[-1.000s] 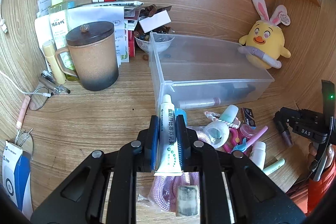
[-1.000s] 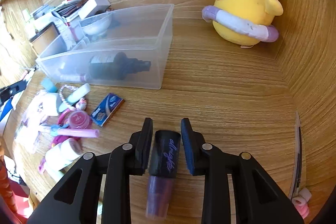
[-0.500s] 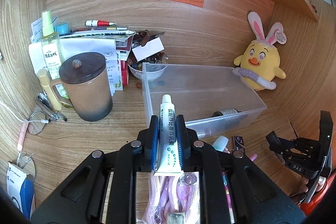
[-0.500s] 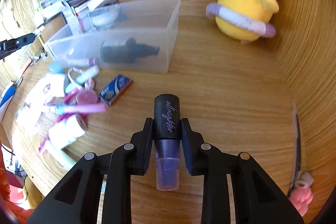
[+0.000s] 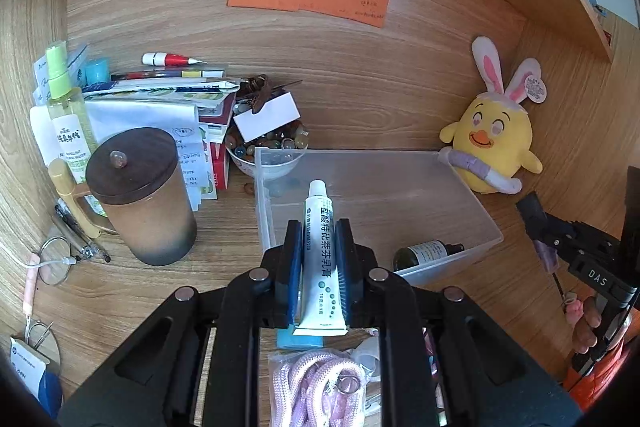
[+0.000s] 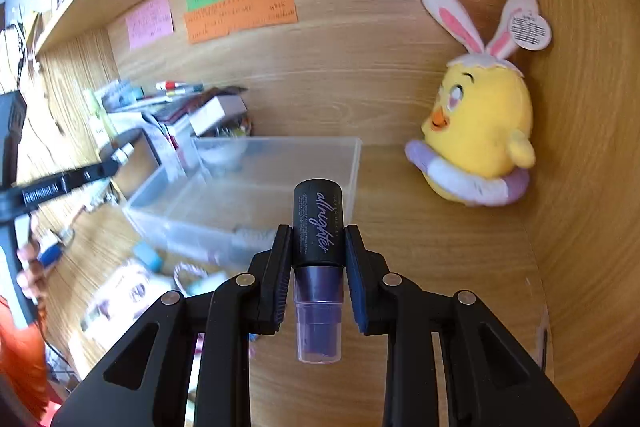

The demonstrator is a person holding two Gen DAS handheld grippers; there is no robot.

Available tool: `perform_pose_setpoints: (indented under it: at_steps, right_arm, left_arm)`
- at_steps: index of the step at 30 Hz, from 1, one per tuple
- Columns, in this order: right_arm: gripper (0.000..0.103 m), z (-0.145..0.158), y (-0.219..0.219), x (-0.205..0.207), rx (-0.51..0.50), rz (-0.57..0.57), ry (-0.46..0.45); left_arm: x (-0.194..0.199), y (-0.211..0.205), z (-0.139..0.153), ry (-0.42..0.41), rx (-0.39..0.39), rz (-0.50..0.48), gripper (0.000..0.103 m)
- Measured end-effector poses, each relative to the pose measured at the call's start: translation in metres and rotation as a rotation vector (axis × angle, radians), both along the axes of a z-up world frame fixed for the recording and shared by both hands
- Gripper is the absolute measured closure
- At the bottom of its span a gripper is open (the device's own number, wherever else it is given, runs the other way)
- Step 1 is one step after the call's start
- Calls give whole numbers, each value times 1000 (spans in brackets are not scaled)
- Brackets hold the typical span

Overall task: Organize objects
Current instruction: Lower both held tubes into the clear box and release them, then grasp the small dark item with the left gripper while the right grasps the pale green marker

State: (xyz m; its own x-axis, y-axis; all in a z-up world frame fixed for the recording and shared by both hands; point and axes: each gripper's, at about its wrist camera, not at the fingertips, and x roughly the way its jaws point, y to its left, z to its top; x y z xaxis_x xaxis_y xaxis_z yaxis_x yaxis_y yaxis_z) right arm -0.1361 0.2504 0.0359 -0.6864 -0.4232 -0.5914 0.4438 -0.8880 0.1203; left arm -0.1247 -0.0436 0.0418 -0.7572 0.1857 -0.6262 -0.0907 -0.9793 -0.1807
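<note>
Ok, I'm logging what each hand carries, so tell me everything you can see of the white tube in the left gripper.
The white tube is a small squeezable ointment-style tube, plastic or soft metal by its look, with a white screw cap, dark printed characters along its length and teal dots near the flat crimped end. The left gripper has its jaws shut on its middle, cap pointing forward over the clear plastic bin. Only the jaw pads touch it; it hangs clear of the desk.

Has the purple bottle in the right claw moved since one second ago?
Yes. The purple bottle, then lying on the desk, is now lifted in the right claw, toward the clear bin.
</note>
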Motion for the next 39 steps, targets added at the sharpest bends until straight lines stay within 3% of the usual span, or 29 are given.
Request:
perform_pose_setpoints:
  at_steps: [7,14,27,29,37,39]
  right_arm:
    - [80,-8,-25,-36,-1,45,-60]
    - [80,-28,-53,-63,73,76,-109]
    - [79,-46,-69,-80,123,128,-174]
    - [74,-46,-68,-79,121,131,-179]
    - [54,-26,-55,-46,97,145,-117]
    - [47,-22,-51,-30,100,152,-89]
  left_arm:
    - [-29,15,-18,-71,-43,-29,87]
    - [-51,24,-44,-156,-83,-65,88]
    - [-55,27,-49,-171,-90,-127,88]
    - [-52,28,-48,-167,-95,-125,83]
    - [-19,25,-32,-113,-96,-91,36]
    - [-7,24,-28,-98,-105,-78,29]
